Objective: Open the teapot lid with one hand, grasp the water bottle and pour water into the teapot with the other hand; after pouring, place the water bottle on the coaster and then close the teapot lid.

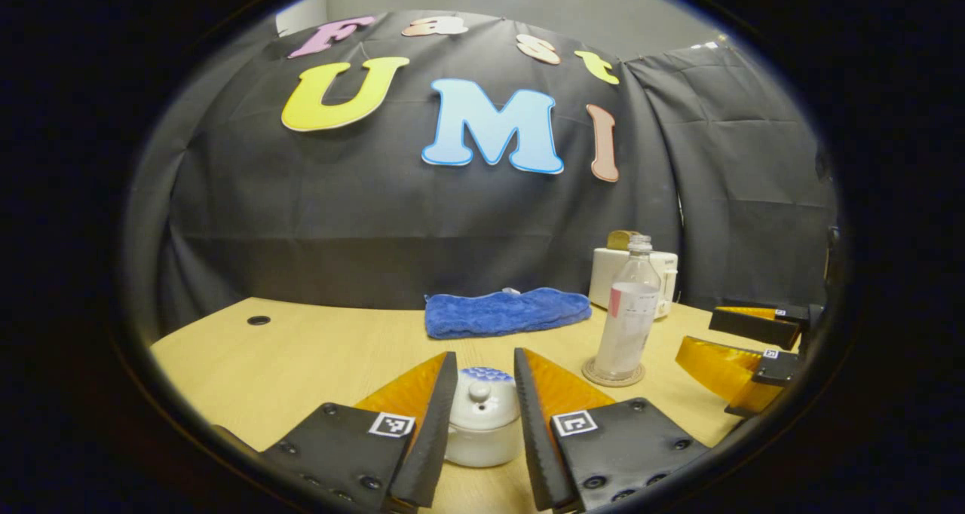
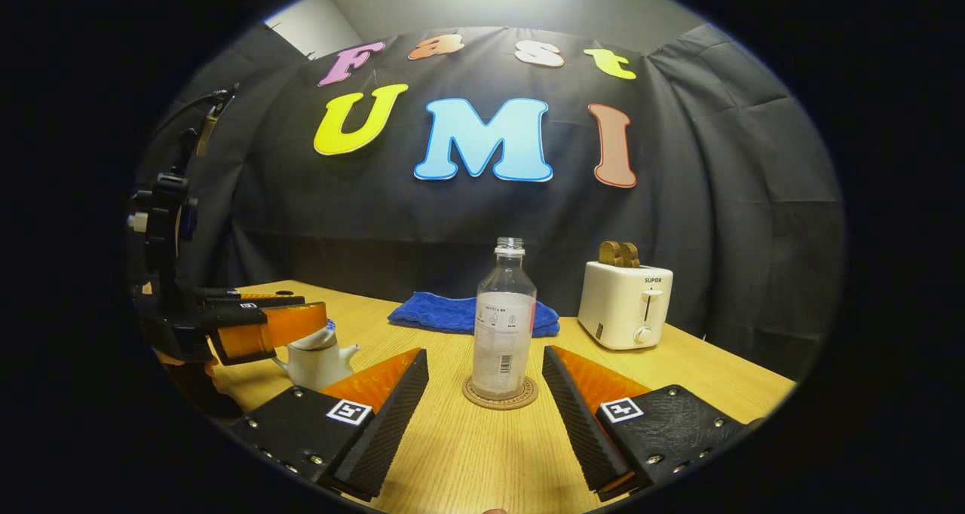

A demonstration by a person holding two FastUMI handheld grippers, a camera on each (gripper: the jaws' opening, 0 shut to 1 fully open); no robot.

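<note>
On the left my left gripper spreads wide around the teapot, lid not yet lifted, while to the right my right gripper gapes wide before the water bottle standing on its coaster, so everything's left.

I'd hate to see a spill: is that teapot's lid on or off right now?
On. The lid sits on the white teapot, knob up, between the open fingers of the left hand-held gripper, which do not touch it.
</note>
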